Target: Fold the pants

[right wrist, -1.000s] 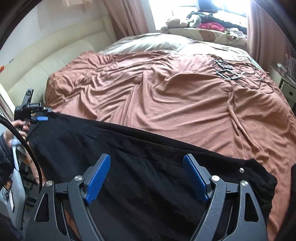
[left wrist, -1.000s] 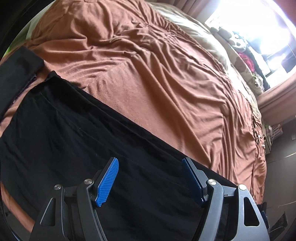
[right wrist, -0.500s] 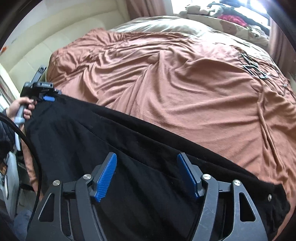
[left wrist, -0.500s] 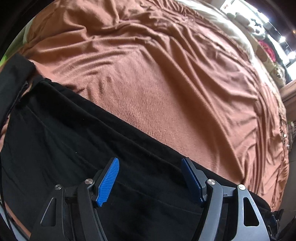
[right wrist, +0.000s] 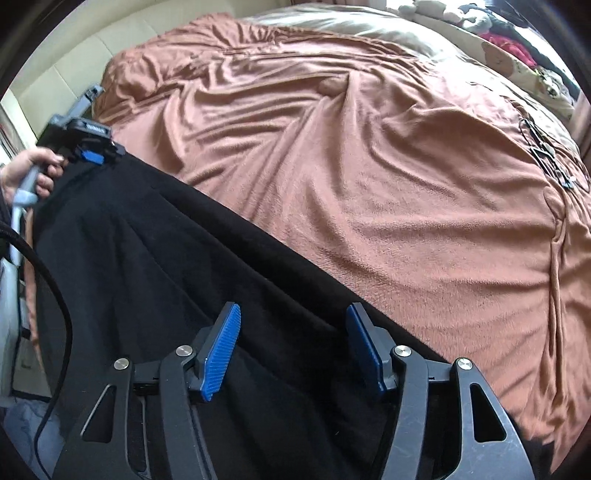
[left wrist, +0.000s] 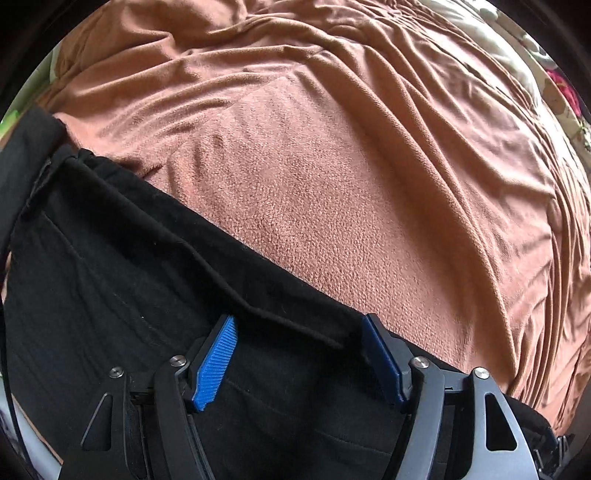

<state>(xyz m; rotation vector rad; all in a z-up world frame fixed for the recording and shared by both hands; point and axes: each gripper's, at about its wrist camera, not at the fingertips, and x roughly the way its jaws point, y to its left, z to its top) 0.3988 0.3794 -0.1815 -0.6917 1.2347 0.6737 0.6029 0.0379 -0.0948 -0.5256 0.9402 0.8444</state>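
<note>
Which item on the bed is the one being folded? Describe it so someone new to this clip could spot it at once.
Start from the wide bed covered by a rumpled rust-brown blanket. Along its near edge lie the black pants, spread flat beneath both grippers. They are the only black garment on the blanket, plain and dark against the brown.

Both grippers have black frames with silver screws, ribbed blue fingers (left wrist: 218, 363) and a black cable (right wrist: 55, 280).

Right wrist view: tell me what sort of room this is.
Most likely a bedroom. A wide bed under a rumpled brown blanket fills the view, with a padded cream headboard at one end and soft toys piled by the bright window. Black pants lie along the near edge.
</note>
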